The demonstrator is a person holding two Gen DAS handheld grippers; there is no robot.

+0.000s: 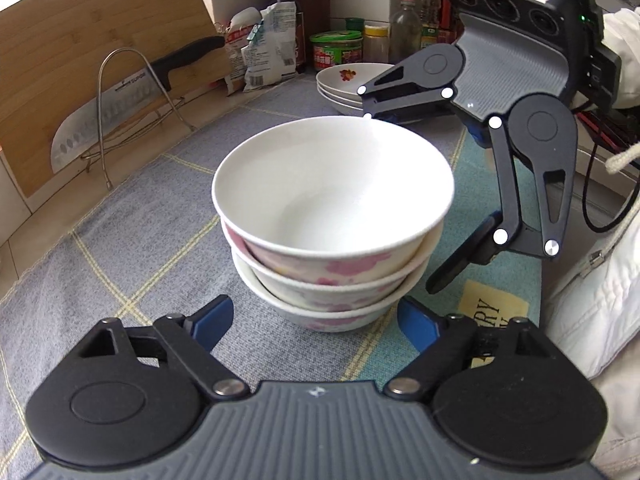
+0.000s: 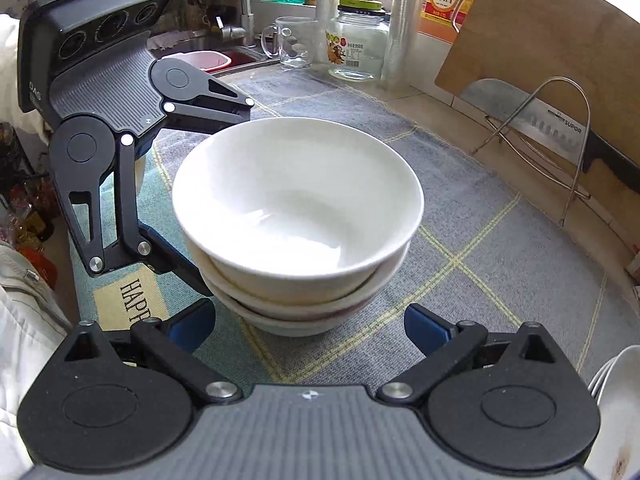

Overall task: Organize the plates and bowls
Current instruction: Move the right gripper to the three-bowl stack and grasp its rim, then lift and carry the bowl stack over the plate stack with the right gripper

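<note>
- Cloth (image 1: pixel 120 240): grey, crossed by yellow lines, spread under everything listed; taken as the landmark for the places below.
- Cutting board (image 1: pixel 80 60): wooden, stood on edge at the cloth's far border, with a cleaver (image 1: pixel 100 124) held against it by a wire rack (image 1: pixel 120 92).
- Bowl stack (image 1: pixel 332 220): three white bowls with pink flowers, nested upright near the middle of the cloth; the top bowl is seen empty.
- Left gripper (image 1: pixel 316 320): jaws are spread wide, the blue pads (image 1: pixel 214 316) placed either side of the lowest bowl, just short of it; no contact is shown.
- Right gripper (image 2: pixel 310 322): jaws are likewise spread wide, set low before the stack from the opposite side, pads apart from the bowl wall; nothing is held.
- Plate stack (image 1: pixel 352 80): shallow white plates with a red flower print, set on the cloth beyond the bowls, behind the right gripper's upper finger.
- Glass jar (image 2: pixel 358 48) and glass mug (image 2: pixel 294 42): stood at the cloth's edge by the sink.
</note>
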